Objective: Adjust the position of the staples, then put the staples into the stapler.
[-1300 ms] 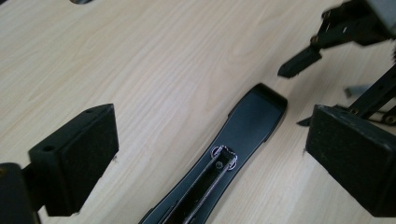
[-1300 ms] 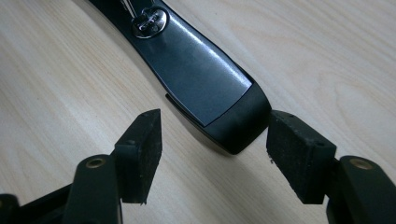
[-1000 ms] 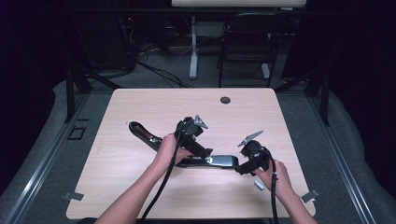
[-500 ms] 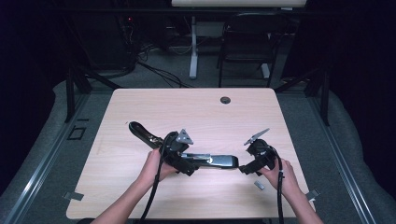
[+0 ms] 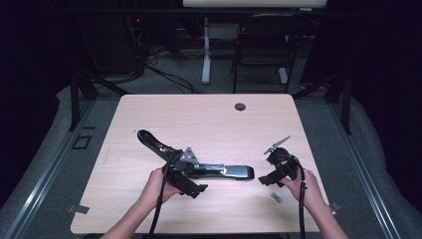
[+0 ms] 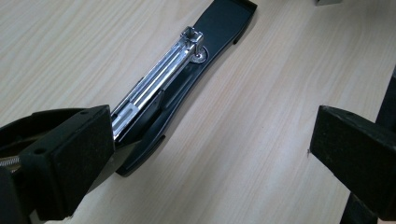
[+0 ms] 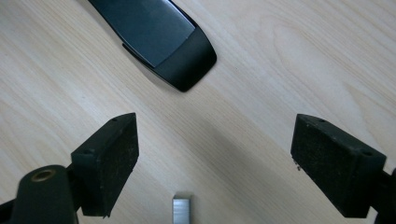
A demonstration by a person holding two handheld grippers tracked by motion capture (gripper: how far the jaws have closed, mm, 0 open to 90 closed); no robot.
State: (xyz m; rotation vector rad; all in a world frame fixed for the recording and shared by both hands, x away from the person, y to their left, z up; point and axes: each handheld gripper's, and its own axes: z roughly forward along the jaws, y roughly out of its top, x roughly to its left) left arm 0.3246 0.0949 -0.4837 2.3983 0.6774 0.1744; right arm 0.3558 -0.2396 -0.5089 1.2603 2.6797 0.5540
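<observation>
Nearest, small silver staple strip [image 7: 181, 208] lies on wood counter [image 5: 209, 119] between right gripper [image 5: 268, 178] jaws, apart, empty. Left gripper [image 5: 195, 189], apart, empty, beside opened black stapler [image 5: 199, 164] at 9 o'clock. Likely loading step: next, pinch strip.

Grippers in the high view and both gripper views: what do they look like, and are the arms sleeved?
Both the left gripper and right gripper are black, each trailing a black cable and topped by a grey three-cornered plate. Their jaws are blocky black pads with small holes in the faces. The forearms are bare, with no sleeves in view.
</observation>
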